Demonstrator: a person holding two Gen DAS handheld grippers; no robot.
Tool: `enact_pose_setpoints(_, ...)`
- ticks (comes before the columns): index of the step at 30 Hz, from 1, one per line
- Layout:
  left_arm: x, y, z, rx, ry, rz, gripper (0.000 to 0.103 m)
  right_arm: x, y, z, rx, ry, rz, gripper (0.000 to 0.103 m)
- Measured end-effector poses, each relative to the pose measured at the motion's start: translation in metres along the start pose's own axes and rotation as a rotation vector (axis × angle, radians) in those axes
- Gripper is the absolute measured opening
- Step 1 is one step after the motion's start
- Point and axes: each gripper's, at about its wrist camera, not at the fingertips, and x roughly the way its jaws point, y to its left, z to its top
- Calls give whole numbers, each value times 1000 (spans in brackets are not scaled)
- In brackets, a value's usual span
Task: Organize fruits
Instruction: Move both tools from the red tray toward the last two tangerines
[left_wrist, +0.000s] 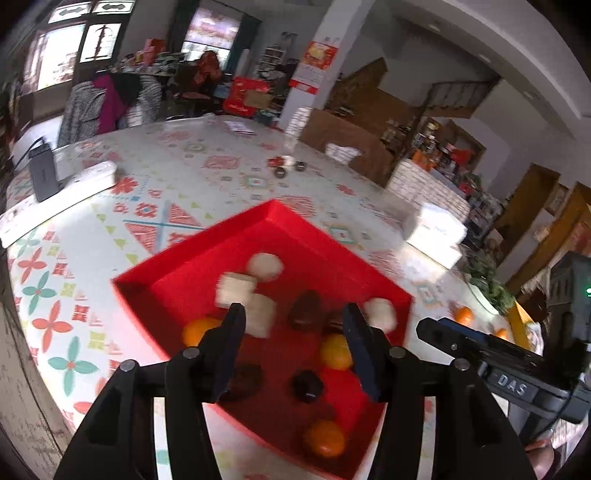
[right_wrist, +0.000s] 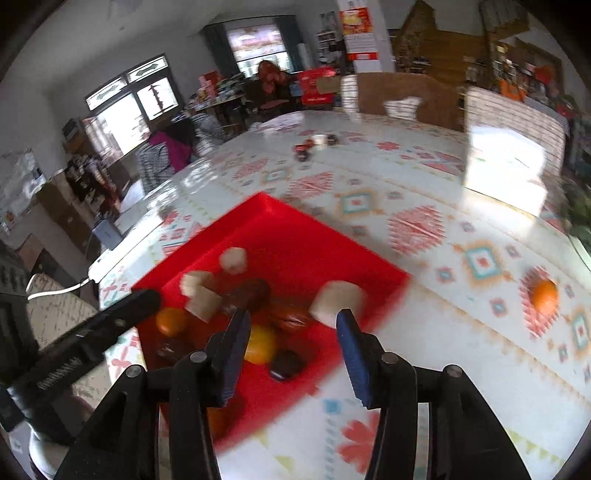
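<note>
A red tray sits on the patterned table and holds oranges, a yellow fruit, dark fruits and pale white pieces. My left gripper is open and empty above the tray. My right gripper is open and empty over the tray's right edge, above the yellow fruit. A loose orange lies on the table to the right. It also shows in the left wrist view. The right gripper's body shows in the left wrist view.
The tablecloth has red and teal patterns. Small dark objects lie far back on it. A white box stands right of the tray and a grey device at the left edge. Chairs and shelves surround the table.
</note>
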Motion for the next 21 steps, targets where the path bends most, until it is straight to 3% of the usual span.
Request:
enact_pose_setpoints(5,-2,-40,-8,72,24,-59,57,-36,-55,-17,74,-30,-84,53)
enact_pose_setpoints(12,10,-106,-18,180,83,-152,62,-96,-169,-43,239,-78,-251,53)
enact_pose_setpoints(18,43,-182,-4,292,151,-272,62,-135,-261,-46,401,-154,-367,53)
enact_pose_setpoints(21,71,-214,1,344,178,-284,62,-135,-295,-42,453,-154,-383,53)
